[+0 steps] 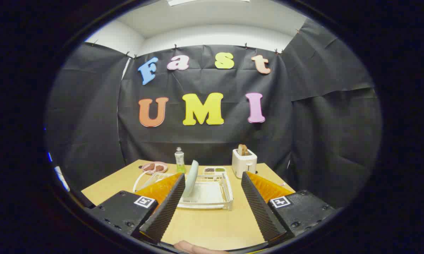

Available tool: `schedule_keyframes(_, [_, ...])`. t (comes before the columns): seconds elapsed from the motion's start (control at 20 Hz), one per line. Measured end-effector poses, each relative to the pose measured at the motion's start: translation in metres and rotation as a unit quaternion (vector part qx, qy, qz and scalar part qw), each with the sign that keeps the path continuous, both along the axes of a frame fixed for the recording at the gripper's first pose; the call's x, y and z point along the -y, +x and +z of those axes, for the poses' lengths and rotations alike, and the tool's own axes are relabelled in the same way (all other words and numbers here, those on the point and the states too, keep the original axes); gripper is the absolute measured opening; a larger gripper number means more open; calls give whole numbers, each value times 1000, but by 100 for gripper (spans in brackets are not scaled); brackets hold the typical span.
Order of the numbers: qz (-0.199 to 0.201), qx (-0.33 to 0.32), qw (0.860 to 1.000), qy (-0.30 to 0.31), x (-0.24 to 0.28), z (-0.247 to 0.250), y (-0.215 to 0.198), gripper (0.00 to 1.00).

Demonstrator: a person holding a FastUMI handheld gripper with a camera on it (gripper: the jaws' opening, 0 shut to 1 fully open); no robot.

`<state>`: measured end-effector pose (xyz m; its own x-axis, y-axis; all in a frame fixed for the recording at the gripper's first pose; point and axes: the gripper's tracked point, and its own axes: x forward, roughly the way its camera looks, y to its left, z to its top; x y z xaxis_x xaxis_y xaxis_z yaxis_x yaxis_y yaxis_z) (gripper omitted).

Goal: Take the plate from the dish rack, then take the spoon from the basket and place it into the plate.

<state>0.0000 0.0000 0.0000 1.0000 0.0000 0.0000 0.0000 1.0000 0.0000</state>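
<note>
In the gripper view the tongs (212, 206) are spread wide with nothing between the fingers, held above the near part of the wooden table (205, 225) and aimed at the white dish rack (212, 194) just ahead. The pale green plate (191, 178) stands on edge in the rack's left side, leaning a little, right beside the tip of the left finger (166, 208). That closeness is the main risk, in my judgement: if the approach drifts, the left finger could knock the plate flat or push the light rack along the table instead of straddling the rim. A thin, smooth rim may also slip or swing once lifted. A white wire basket (145, 178) sits left of the rack, half hidden behind the finger; I cannot make out the spoon in it, so the later reach may be partly blind. A bottle (179, 159), a toaster (244, 163) and small dishes crowd the far side.
</note>
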Motion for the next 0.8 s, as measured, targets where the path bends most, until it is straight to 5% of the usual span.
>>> schedule_keyframes(0.8, [36, -28, 999, -28, -11, -7, 14, 100])
